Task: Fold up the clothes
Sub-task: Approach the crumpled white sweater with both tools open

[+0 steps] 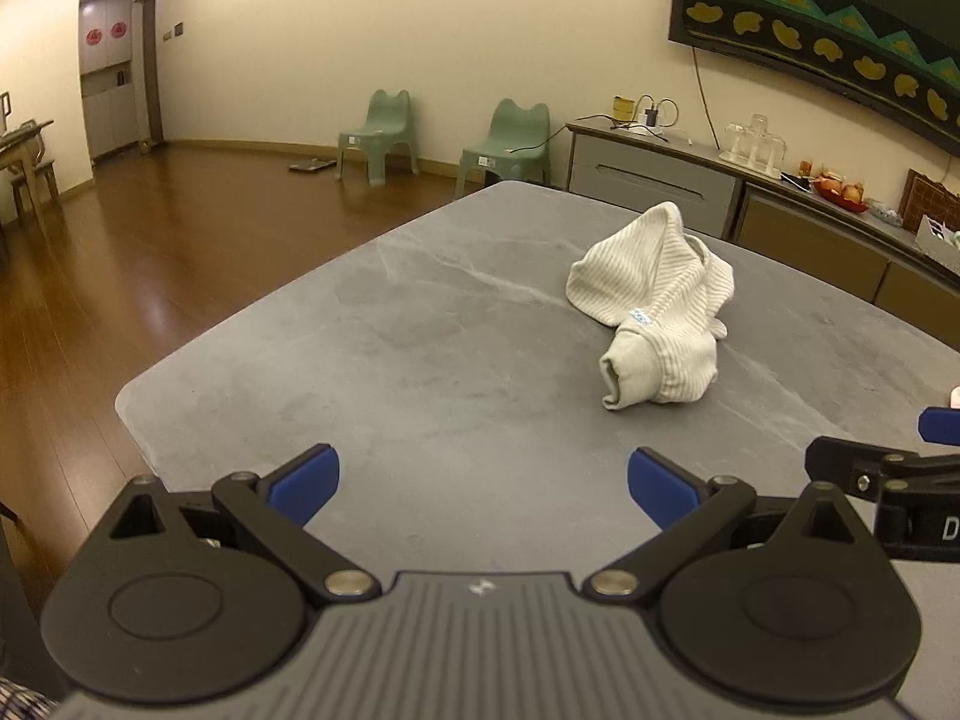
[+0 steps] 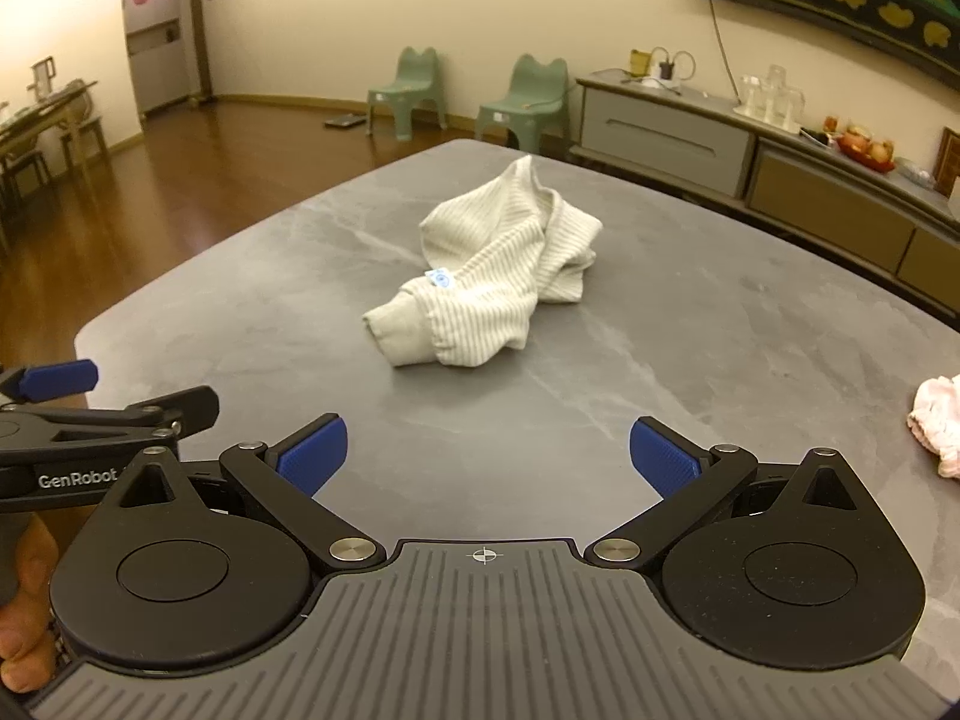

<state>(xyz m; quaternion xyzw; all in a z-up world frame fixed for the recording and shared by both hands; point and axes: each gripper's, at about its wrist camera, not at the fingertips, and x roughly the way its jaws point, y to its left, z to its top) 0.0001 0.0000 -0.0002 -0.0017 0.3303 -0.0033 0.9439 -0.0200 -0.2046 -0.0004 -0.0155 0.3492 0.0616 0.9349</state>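
Note:
A cream ribbed garment [image 1: 657,306] lies crumpled on the grey stone table [image 1: 390,360], with a small blue label and a cuffed sleeve end facing me. It also shows in the right wrist view [image 2: 498,276], at the table's middle. My left gripper [image 1: 483,486] is open and empty, above the near table edge, left of the garment. My right gripper [image 2: 487,456] is open and empty, short of the garment. Each gripper shows at the edge of the other's view.
A pink cloth [image 2: 939,426] lies at the table's right edge. Two green chairs [image 1: 444,135] stand beyond the table. A low sideboard [image 1: 750,192] with glasses and fruit runs along the right wall. Wooden floor lies to the left.

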